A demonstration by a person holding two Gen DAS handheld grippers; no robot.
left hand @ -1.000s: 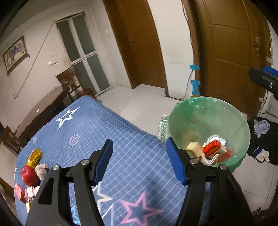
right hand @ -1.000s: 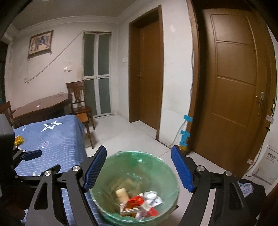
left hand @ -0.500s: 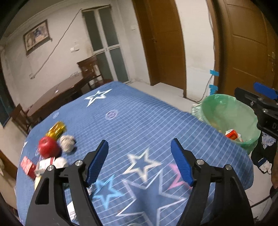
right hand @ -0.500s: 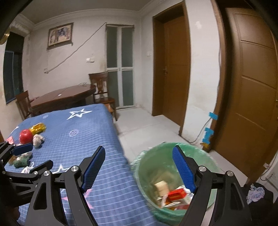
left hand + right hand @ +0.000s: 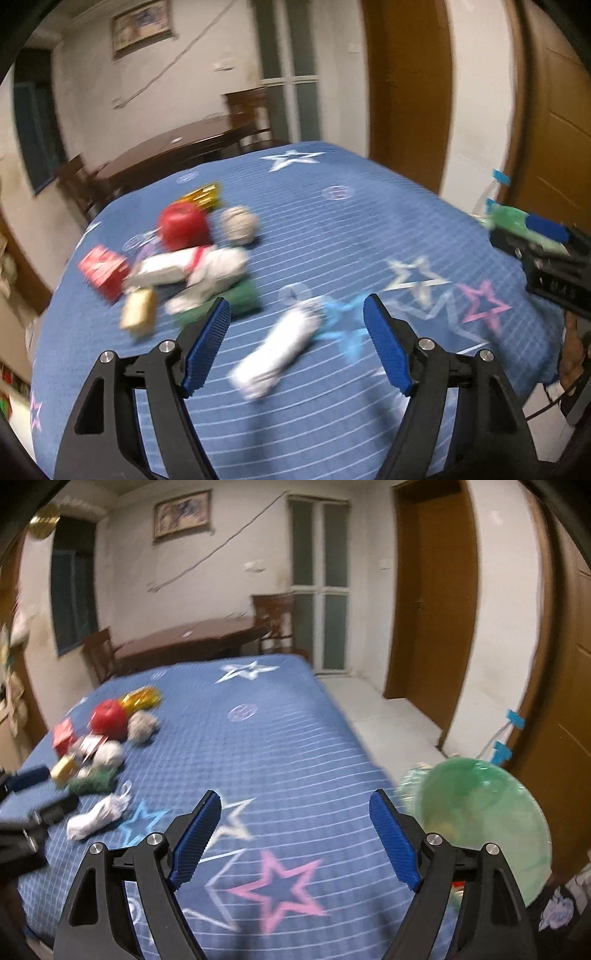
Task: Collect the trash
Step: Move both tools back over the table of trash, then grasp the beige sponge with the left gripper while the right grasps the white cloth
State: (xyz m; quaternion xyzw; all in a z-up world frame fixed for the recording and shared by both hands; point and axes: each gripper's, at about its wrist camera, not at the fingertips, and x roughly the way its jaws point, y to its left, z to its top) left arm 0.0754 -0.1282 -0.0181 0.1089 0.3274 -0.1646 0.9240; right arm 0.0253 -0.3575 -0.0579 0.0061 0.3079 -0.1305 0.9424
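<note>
My left gripper (image 5: 297, 341) is open and empty above the blue star cloth. A crumpled white wrapper (image 5: 277, 352) lies just beyond and between its fingers. A pile sits further left: a red apple (image 5: 183, 226), a red box (image 5: 102, 270), a gold packet (image 5: 201, 195), a grey paper ball (image 5: 240, 224), white paper (image 5: 218, 271), a green item (image 5: 236, 299). My right gripper (image 5: 295, 836) is open and empty over the cloth's near edge. The green-lined trash bin (image 5: 480, 819) stands on the floor to its right. The same pile (image 5: 99, 738) and wrapper (image 5: 98, 816) show at left.
The table with the blue cloth (image 5: 266, 738) fills the middle. A dark wooden table (image 5: 192, 638) and chairs (image 5: 280, 624) stand behind it. Brown doors (image 5: 432, 602) are on the right. Clothes (image 5: 561, 912) lie on the floor by the bin.
Both grippers have swung left, away from the bin and over the cloth. The pile and the white wrapper have come close to my left gripper. Both stay open.
</note>
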